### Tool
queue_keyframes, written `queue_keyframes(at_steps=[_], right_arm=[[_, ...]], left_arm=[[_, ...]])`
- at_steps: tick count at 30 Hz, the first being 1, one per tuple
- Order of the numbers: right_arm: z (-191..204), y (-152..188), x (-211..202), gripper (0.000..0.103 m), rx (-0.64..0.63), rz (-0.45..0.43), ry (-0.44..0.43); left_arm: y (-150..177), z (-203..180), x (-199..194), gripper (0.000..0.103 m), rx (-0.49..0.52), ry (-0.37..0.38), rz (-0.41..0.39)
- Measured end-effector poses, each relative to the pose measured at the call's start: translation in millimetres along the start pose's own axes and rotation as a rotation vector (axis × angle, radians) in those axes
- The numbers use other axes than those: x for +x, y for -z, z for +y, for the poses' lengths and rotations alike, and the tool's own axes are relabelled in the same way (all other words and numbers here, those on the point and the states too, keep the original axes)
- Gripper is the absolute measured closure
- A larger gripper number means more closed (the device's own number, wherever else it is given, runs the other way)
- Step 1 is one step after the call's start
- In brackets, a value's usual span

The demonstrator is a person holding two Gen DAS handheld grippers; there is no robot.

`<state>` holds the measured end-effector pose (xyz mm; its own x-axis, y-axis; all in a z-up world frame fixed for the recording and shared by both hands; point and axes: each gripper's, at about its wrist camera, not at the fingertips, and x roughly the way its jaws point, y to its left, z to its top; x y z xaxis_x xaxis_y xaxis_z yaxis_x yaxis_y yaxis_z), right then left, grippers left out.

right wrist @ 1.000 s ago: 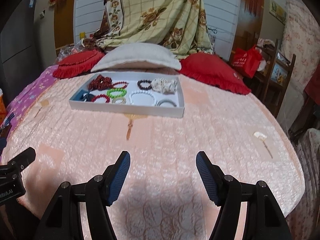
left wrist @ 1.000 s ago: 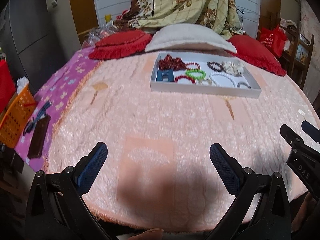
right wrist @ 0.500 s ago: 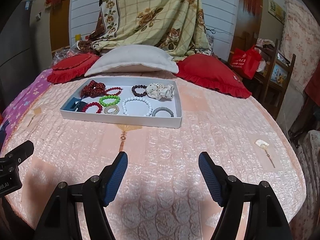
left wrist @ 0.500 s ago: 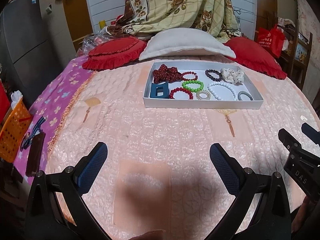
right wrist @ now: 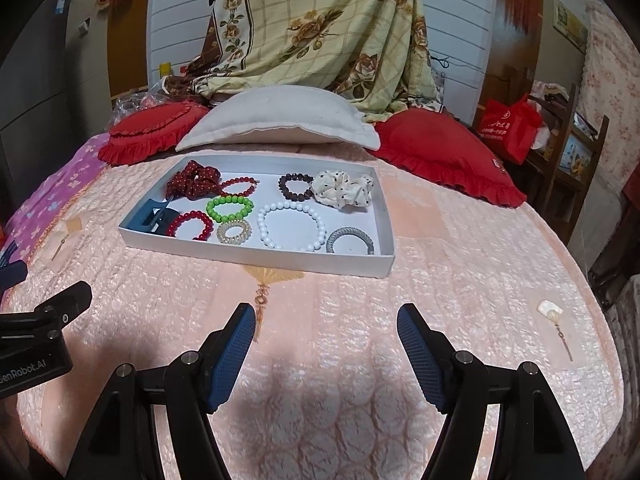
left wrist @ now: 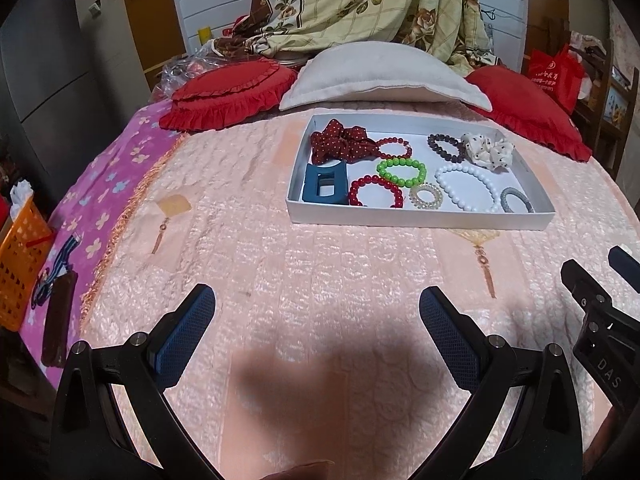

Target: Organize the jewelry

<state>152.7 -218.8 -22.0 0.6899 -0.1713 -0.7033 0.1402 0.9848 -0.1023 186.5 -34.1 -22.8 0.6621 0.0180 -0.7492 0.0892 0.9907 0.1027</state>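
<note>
A shallow white tray [right wrist: 280, 258] lay on the pink quilted bedspread [right wrist: 360, 320], holding a green bead bracelet [right wrist: 230, 208], a white bead bracelet [right wrist: 291, 226], two red bead bracelets, a dark bead bracelet [right wrist: 295, 187], a blue hair claw [left wrist: 324, 186] and two scrunchies. Behind the tray a cream pillow [right wrist: 280, 118] and red cushions [right wrist: 440, 152] closed off the far edge. Bare bedspread stretched between the tray's near wall and both tools. The left gripper [left wrist: 316, 320] and right gripper [right wrist: 326, 332] hovered with fingers spread wide, gripping nothing.
</note>
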Motion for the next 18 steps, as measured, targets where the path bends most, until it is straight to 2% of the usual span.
queue_keyframes(at_steps=[18], right_arm=[[1.7,-11.2,54.4,0.032,0.014,0.073,-0.022]], left_arm=[[-19.7,-6.5,43.7,0.001,0.001,0.005,0.035]])
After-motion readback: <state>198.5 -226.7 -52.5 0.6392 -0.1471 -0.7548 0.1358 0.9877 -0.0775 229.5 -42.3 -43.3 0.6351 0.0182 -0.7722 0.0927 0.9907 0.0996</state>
